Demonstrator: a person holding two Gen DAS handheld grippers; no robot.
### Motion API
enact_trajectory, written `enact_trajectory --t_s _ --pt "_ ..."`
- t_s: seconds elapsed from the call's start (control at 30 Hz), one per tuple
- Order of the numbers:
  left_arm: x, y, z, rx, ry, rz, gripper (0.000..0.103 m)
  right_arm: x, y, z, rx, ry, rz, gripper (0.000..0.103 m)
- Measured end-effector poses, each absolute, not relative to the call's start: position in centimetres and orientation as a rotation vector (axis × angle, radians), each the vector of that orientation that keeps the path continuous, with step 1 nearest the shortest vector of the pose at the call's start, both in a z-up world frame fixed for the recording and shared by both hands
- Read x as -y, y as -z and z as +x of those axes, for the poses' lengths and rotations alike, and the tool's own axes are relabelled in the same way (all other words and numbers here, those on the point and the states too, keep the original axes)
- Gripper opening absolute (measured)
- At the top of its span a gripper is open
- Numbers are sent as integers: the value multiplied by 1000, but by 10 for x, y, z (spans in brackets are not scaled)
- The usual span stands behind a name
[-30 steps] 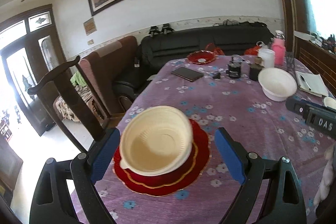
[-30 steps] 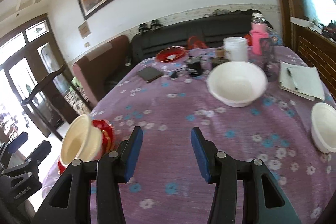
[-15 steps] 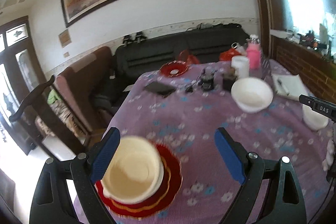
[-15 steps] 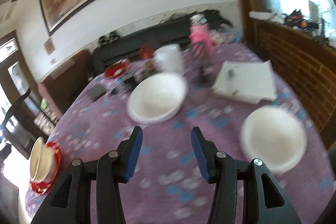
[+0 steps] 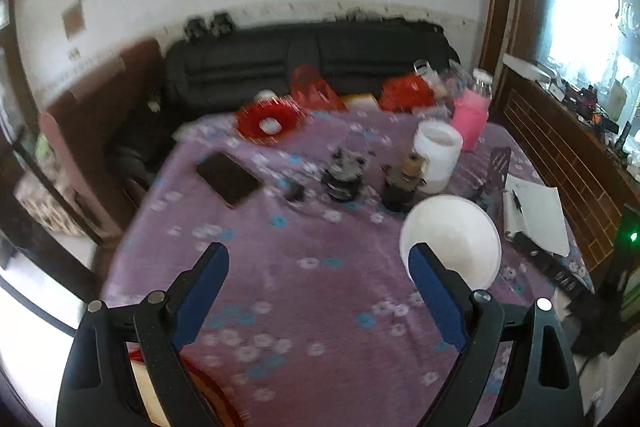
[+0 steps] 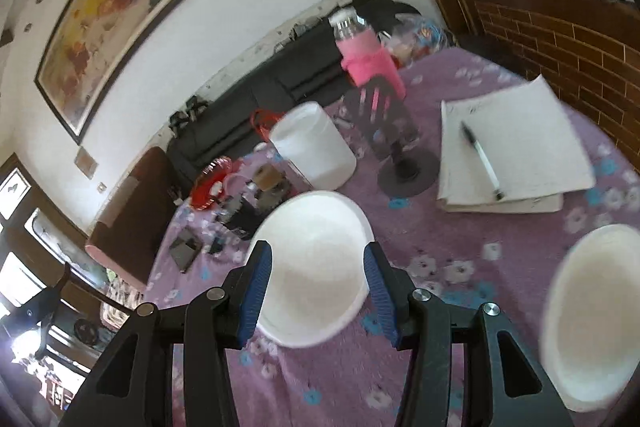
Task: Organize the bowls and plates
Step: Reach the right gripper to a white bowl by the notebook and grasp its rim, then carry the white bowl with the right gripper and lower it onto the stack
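1. Covering the counter is a purple cloth with small flowers; behind it a black sofa stands under a framed painting, with a brick ledge at the right of the frame.
2. The left gripper hangs over bare cloth with its jaws spread wide and nothing between them.
3. The right gripper has its jaws about half apart and empty, framing a white bowl that sits on the cloth behind them; whether they touch its rim I cannot tell.
4. A second white bowl sits at the right edge of the right wrist view, apart from the first.
5. A red plate lies at the far end, holding a small white item.
6. A white tub, a pink-sleeved bottle, a notepad with a pen and a dark phone stand around.
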State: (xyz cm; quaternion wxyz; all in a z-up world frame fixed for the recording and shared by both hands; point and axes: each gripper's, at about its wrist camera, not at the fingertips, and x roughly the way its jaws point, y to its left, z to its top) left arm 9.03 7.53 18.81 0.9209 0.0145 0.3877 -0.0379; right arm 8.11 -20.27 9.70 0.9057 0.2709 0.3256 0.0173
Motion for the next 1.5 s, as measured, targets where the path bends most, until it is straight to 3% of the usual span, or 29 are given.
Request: enact_trajectory --t_s 0.5,0.63,0.67,0.73,0.8,0.83,0.87,1.23,1.5 --pt "1 -49 197 -1024 156 -76 91 207 -36 119 -785 -44 524 51" --pt "17 -31 201 -1056 164 -69 90 199 -27 126 -816 -55 509 37" --pt "20 -28 202 -1062 168 -68 87 198 -26 127 -817 -55 501 31" --pt "24 -23 204 -1074 173 -61 71 198 -24 129 -819 -52 499 23" --pt "25 -19 206 -1101 189 -64 34 199 -22 129 -817 -50 505 20" --pt "25 -20 205 -1090 191 -60 31 199 -22 129 -815 -52 509 17" --pt "25 -21 205 -1093 219 -71 18 199 -22 128 -812 -56 513 16" --pt "-18 -57 162 -1023 147 -92 13 161 -46 115 -770 -172 437 14" --pt "-98 -90 83 -938 28 -190 14 90 -71 78 -756 -359 327 14"
